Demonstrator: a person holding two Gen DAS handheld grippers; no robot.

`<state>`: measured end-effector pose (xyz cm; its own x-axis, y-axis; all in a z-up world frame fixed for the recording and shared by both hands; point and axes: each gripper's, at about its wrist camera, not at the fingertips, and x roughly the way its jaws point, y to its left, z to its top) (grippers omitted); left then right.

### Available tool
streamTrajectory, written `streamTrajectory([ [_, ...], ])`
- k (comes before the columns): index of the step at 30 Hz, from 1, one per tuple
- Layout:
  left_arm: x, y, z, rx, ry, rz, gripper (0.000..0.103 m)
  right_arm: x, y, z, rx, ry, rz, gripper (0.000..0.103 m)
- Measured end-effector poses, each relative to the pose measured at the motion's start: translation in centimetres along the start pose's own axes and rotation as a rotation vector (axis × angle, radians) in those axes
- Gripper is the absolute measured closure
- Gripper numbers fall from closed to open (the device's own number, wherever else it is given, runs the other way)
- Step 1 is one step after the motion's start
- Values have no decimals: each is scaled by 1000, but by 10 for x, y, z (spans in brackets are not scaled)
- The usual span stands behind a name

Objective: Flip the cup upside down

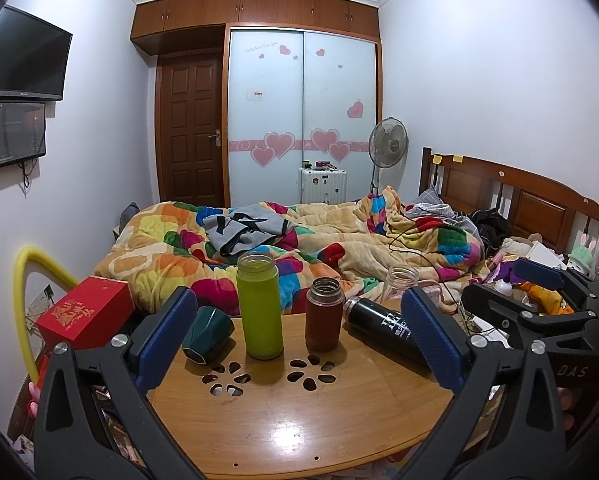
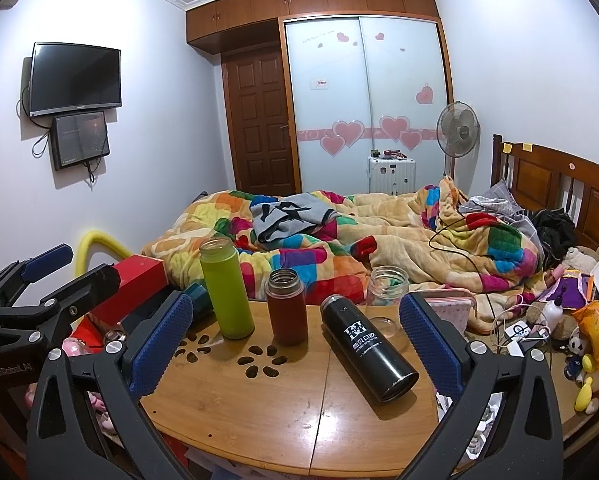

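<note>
Task not started, by the look of it: dark green cup (image 1: 208,334) lies on its side at counter (image 1: 299,432) far-left edge, untouched. Left tongs (image 1: 295,338) and right tongs (image 2: 295,336) both spread wide, empty. Grasp and flip still to do

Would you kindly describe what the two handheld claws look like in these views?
Both are alike: the left claw and right claw each have two angular black plastic arms with silver round bolts at the joints, ending in flat blue fingers with a fine ribbed grip texture. Seen from the other camera, the right body carries pale lettering ending "DAS", the left one reads "GenRobot.AI". No cables or sleeves show.
</note>
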<state>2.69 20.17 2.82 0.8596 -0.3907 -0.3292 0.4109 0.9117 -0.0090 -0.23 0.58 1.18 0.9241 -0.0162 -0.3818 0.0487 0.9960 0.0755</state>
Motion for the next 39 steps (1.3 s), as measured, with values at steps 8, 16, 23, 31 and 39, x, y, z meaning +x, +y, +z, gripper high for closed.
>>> streamTrajectory([
  [8, 4, -2, 1, -1, 16, -14, 0, 0, -1, 0, 5, 4, 3, 0],
  [16, 45, 20, -8, 36, 90, 27, 0, 22, -9, -6, 17, 35, -3, 0],
  [23, 113, 56, -25, 28, 221, 30, 0, 50, -29, -19, 58, 90, -10, 0],
  [31, 224, 115, -60, -31, 470, 75, 0, 84, -49, -39, 97, 178, -11, 0],
  [39, 284, 156, -83, -115, 607, 7, 6, 107, -62, -53, 130, 239, -14, 0],
])
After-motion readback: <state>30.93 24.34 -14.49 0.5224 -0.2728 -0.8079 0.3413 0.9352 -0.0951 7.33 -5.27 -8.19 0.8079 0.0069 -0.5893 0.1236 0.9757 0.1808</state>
